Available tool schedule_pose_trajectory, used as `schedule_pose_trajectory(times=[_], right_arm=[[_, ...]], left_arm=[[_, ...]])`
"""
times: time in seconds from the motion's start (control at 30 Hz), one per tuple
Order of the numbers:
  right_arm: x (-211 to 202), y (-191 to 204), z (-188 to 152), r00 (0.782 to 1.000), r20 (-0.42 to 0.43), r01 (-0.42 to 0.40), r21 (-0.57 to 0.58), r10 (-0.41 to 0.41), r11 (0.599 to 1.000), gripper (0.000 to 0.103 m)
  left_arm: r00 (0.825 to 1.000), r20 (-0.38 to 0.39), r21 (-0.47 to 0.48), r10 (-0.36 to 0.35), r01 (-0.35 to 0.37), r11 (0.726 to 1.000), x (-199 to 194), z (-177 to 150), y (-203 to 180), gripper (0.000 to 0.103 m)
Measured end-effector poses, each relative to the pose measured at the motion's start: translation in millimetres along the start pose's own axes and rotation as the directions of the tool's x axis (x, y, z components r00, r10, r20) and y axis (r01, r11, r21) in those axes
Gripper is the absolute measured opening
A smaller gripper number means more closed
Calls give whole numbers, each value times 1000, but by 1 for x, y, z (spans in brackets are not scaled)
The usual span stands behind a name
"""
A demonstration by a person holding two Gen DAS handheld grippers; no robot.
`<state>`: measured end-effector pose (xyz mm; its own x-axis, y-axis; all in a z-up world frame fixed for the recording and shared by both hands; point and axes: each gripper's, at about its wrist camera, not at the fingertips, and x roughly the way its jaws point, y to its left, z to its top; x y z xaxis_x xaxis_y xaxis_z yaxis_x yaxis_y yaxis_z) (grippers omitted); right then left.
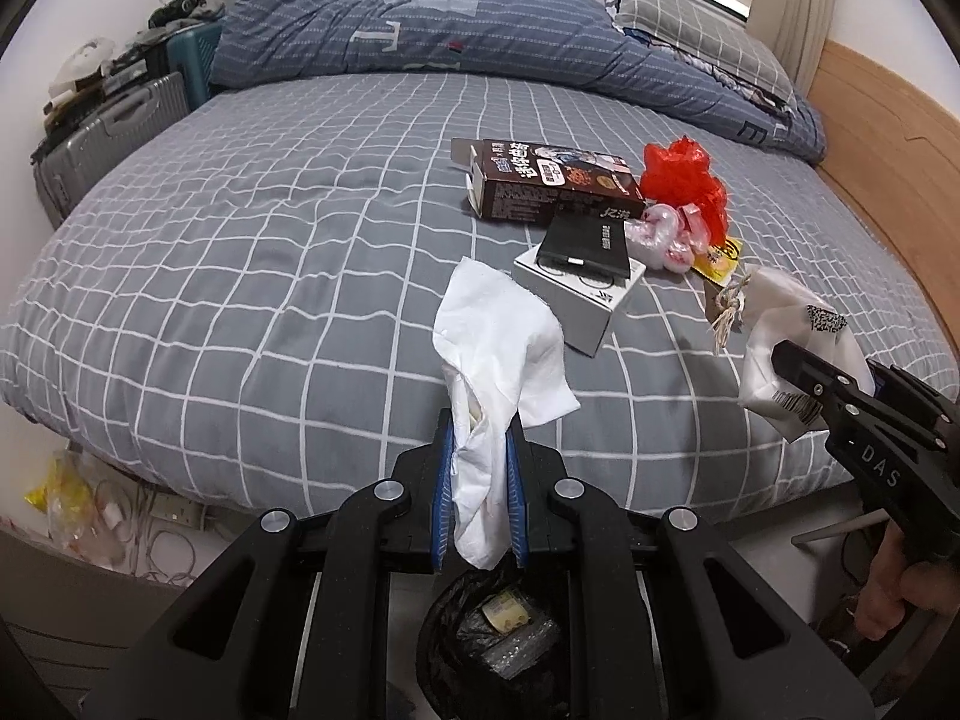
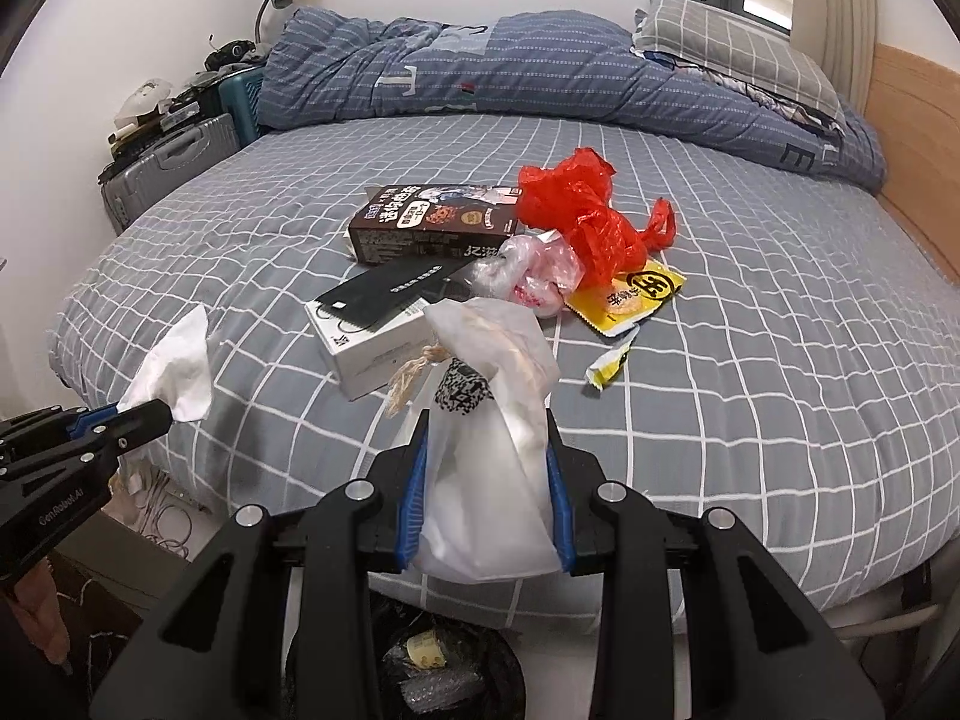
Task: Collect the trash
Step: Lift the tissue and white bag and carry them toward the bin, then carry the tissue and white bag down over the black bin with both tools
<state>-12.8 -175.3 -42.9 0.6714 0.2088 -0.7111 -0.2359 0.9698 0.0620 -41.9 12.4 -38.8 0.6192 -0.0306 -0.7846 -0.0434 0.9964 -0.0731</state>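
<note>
My left gripper [image 1: 478,432] is shut on a crumpled white tissue [image 1: 501,336], held above the bed's near edge. The tissue [image 2: 177,375] and the left gripper [image 2: 150,414] also show at the left of the right wrist view. My right gripper [image 2: 487,420] is shut on a white translucent bag [image 2: 486,474] with a QR label and a twine tie; in the left wrist view that bag [image 1: 792,324] hangs at the right. A black-lined trash bin [image 1: 486,630] holding some wrappers sits on the floor below both grippers, also seen as the bin [image 2: 420,660].
On the grey checked bed [image 2: 750,360] lie a brown carton [image 2: 432,228], a black case on a white box [image 2: 372,324], a red plastic bag [image 2: 588,216], a clear wrapper [image 2: 534,276] and yellow packets [image 2: 630,294]. A folded blue quilt [image 1: 480,36] lies behind, suitcases [image 1: 102,132] at left.
</note>
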Motion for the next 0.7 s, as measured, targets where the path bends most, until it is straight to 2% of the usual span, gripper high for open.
schedule_pose_trajectory(times=[0.7], right_arm=[[-25,15,-37,999,-31,-22,-1,22,1000,32]], left_arm=[[999,-44,12,-6,6,1000,-12,-42,-8,15]])
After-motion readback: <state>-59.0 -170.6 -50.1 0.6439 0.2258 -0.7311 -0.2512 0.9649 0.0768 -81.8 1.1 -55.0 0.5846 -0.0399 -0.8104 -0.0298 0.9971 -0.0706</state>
